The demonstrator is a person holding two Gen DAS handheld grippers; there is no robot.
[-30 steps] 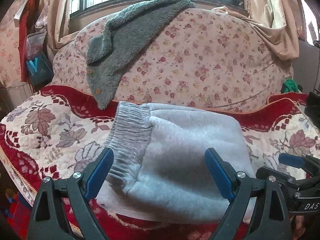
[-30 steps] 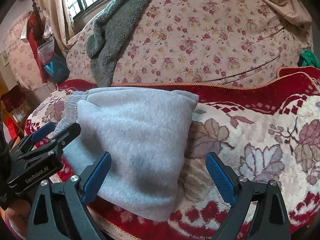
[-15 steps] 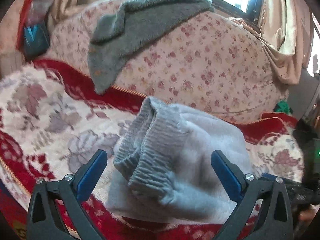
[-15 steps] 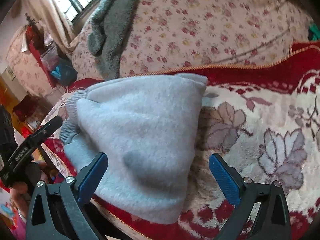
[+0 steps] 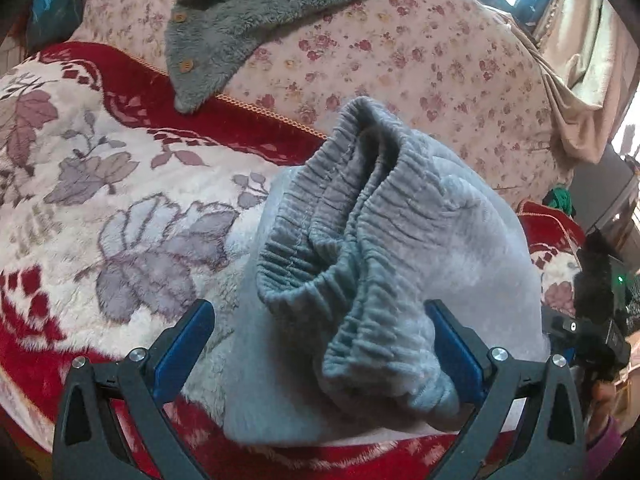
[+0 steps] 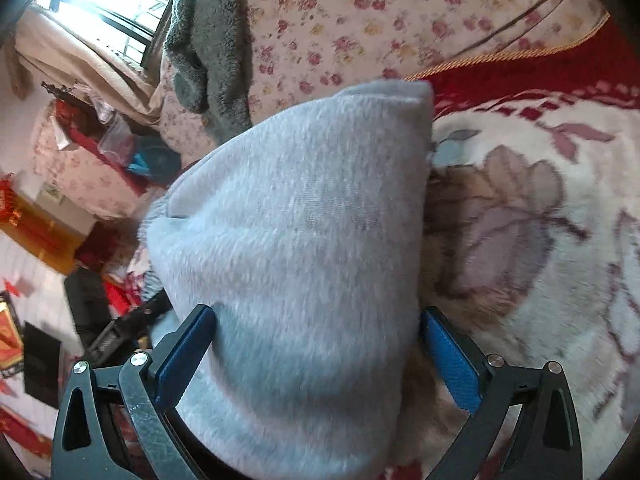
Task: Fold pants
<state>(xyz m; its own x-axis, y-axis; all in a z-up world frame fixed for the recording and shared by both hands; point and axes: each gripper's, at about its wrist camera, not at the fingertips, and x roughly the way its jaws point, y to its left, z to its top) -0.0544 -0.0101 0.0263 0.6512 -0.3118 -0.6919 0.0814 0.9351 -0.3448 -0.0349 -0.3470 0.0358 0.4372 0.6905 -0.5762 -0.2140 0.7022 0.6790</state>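
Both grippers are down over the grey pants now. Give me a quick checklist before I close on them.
1. Left gripper wide open: ok.
2. Right gripper wide open: ok.
3. Pants between left fingers, waistband end: ok.
4. Pants between right fingers, plain folded end: ok.
5. Blanket pile clear of right fingers: cannot tell, picture blurred.
6. Folded bundle neat: not ok, waistband bunched and standing up.

Both wrist cams sit close over the folded pants (image 5: 400,248), angled down toward the sofa back (image 5: 420,60); left sees waistband end, right the opposite end (image 6: 304,240).
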